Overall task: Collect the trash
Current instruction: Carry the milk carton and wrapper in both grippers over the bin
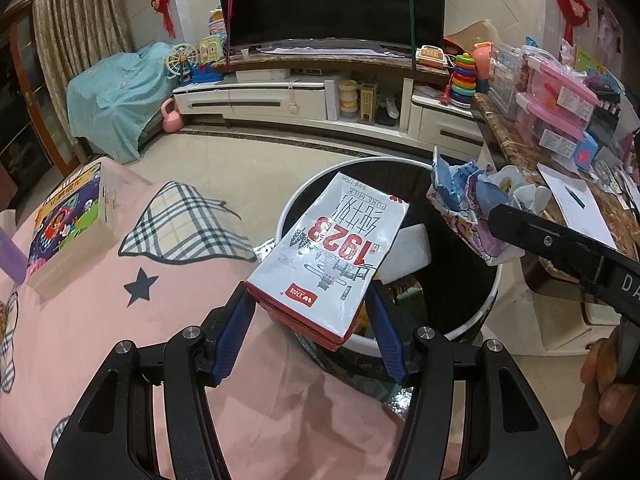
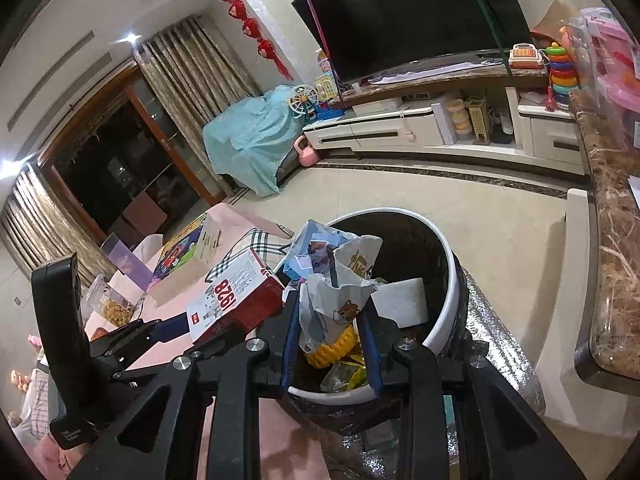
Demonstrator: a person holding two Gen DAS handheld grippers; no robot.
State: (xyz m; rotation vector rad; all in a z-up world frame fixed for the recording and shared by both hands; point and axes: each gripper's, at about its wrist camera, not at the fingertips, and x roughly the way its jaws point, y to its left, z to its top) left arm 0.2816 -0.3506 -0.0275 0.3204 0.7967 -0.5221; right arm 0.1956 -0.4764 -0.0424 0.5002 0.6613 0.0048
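Here, left tongs [image 1: 310, 308] gripping milk carton [image 1: 332, 252], right tongs [image 2: 332, 344] pinching wrapper [image 2: 340, 300] (crumpled), over bin [image 2: 448, 280]

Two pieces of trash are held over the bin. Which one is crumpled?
The paper wrapper in the right gripper, crushed and torn-edged. The milk carton in the left gripper keeps its flat box shape.

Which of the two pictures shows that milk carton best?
The left wrist view: the milk carton fills its middle, printed face up. The right wrist view catches it only sideways at the edge.
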